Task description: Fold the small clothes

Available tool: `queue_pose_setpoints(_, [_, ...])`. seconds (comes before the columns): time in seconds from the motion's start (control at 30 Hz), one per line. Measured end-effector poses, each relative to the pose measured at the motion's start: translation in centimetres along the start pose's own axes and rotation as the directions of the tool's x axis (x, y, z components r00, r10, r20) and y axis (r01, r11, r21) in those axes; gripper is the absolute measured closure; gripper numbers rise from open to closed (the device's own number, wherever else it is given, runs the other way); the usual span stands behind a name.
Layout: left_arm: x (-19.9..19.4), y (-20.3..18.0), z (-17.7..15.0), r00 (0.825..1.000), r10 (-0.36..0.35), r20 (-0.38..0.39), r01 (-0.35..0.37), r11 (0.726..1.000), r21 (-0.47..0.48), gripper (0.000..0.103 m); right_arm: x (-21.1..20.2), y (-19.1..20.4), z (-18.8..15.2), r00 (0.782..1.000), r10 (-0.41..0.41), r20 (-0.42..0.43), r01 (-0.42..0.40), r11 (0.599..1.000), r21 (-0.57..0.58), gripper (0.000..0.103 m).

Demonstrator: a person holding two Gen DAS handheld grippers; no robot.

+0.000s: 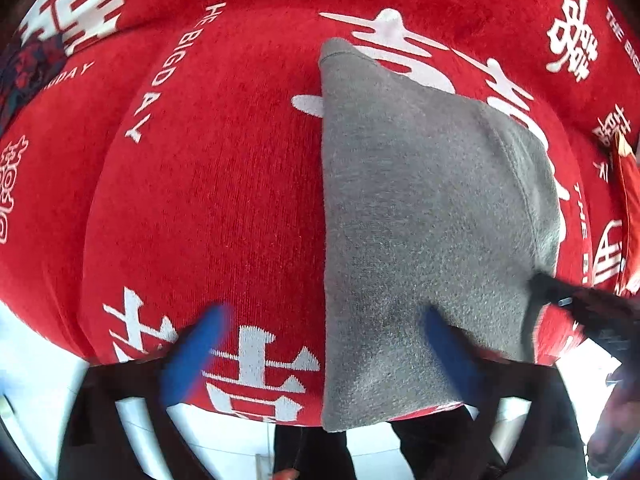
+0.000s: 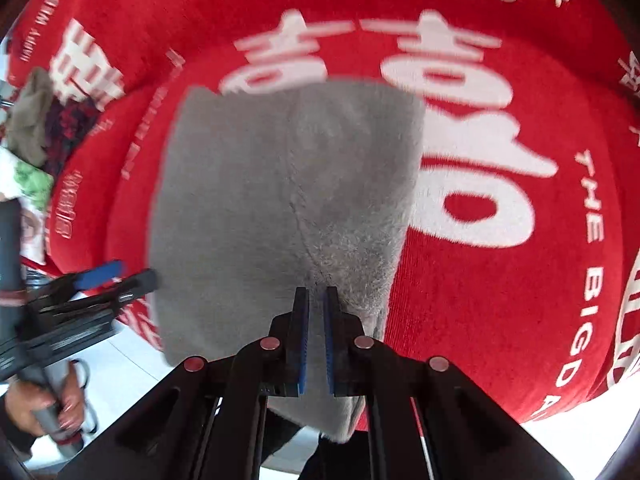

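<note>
A grey folded garment (image 1: 424, 216) (image 2: 280, 200) lies on a red blanket (image 1: 224, 184) (image 2: 480, 288) printed with white characters. My left gripper (image 1: 324, 344) points down with its blue fingers (image 1: 200, 352) spread wide. One finger is over the red blanket and the other over the garment, whose left edge runs between them without being pressed. From the right wrist it shows at the garment's left side (image 2: 120, 276). My right gripper (image 2: 316, 300) is shut at the garment's near edge, where the cloth puckers at its tips. In the left wrist view it sits at the garment's right edge (image 1: 540, 284).
A heap of other clothes (image 2: 36, 120), brownish and dark patterned (image 1: 28, 68), lies at the blanket's left end. A red item (image 1: 628, 192) lies at the right. The blanket's front edge drops to a white tiled floor (image 2: 120, 360). A hand (image 2: 52, 400) grips the left handle.
</note>
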State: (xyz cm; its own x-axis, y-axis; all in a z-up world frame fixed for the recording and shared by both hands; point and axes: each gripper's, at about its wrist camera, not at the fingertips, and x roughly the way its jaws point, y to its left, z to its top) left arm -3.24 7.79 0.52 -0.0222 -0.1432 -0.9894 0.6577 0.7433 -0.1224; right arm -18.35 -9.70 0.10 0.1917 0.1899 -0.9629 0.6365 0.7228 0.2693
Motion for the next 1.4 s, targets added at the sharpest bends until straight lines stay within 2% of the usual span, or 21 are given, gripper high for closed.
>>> queue_pose_setpoints(0.13, [0.5, -0.2, -0.2, 0.999, 0.04, -0.023, -0.04, 0.999, 0.015, 0.0, 0.6, 0.2, 0.0, 1.0, 0.0, 0.022, 0.0, 1.0, 0.006, 0.096])
queue_pose_setpoints(0.27, [0.1, -0.9, 0.1, 0.996, 0.078, 0.031, -0.079, 0.996, 0.037, 0.0, 0.5, 0.3, -0.2, 1.0, -0.002, 0.029, 0.001, 1.0, 0.0, 0.095])
queue_pose_setpoints(0.43, [1.2, -1.0, 0.8, 1.0, -0.018, -0.022, 0.018, 1.0, 0.004, 0.0, 0.4, 0.2, -0.5, 0.999, 0.0, 0.052, 0.0, 1.0, 0.004, 0.095])
queue_pose_setpoints(0.53, [1.6, -1.1, 0.9, 0.999, 0.029, -0.036, -0.03, 0.999, -0.013, 0.0, 0.2, -0.1, -0.7, 0.998, 0.011, 0.065, -0.013, 0.999, 0.033, 0.094])
queue_pose_setpoints(0.57, [1.5, -1.1, 0.9, 0.999, 0.044, -0.032, -0.044, 0.999, -0.01, 0.0, 0.0, -0.3, -0.8, 0.998, 0.026, 0.062, -0.029, 0.999, 0.044, 0.088])
queue_pose_setpoints(0.63, [1.1, -1.2, 0.8, 0.998, 0.063, -0.021, -0.063, 0.998, -0.004, 0.0, -0.3, -0.4, -0.8, 0.99, 0.133, 0.042, -0.136, 0.989, 0.063, 0.051])
queue_pose_setpoints(0.67, [0.9, -1.2, 0.7, 0.998, 0.065, -0.021, -0.065, 0.998, -0.002, 0.0, -0.5, 0.0, -0.6, 0.982, 0.184, 0.033, -0.185, 0.981, 0.062, 0.016])
queue_pose_setpoints(0.7, [0.5, -1.2, 0.9, 0.997, 0.069, -0.024, -0.069, 0.998, 0.0, 0.0, -1.0, 0.9, -0.4, 0.982, 0.188, 0.022, -0.189, 0.981, 0.047, 0.003])
queue_pose_setpoints(0.8, [-0.5, -1.0, 0.9, 0.994, 0.103, -0.034, -0.102, 0.995, 0.007, 0.0, -2.3, 2.8, -0.3, 0.995, 0.101, -0.009, -0.101, 0.995, -0.02, 0.003])
queue_pose_setpoints(0.93, [-2.5, -0.3, 0.5, 0.99, 0.136, -0.044, -0.135, 0.991, 0.011, 0.0, -3.6, 2.6, -0.8, 0.997, 0.056, -0.051, -0.056, 0.998, 0.007, 0.003])
queue_pose_setpoints(1.03, [-3.6, -0.4, 0.3, 0.985, 0.161, -0.065, -0.161, 0.987, 0.013, 0.0, -4.9, 1.8, -1.3, 0.998, -0.014, -0.064, 0.016, 0.999, 0.03, 0.003])
queue_pose_setpoints(1.2, [-5.9, -0.9, 0.0, 0.985, 0.153, -0.075, -0.152, 0.988, 0.019, 0.0, -7.4, 1.2, -1.8, 0.993, -0.096, -0.064, 0.1, 0.993, 0.065, 0.002])
queue_pose_setpoints(1.4, [-9.2, -2.2, 0.1, 0.987, 0.148, -0.06, -0.145, 0.988, 0.045, 0.0, -10.3, 2.4, -1.8, 0.987, -0.158, -0.026, 0.159, 0.983, 0.091, 0.002])
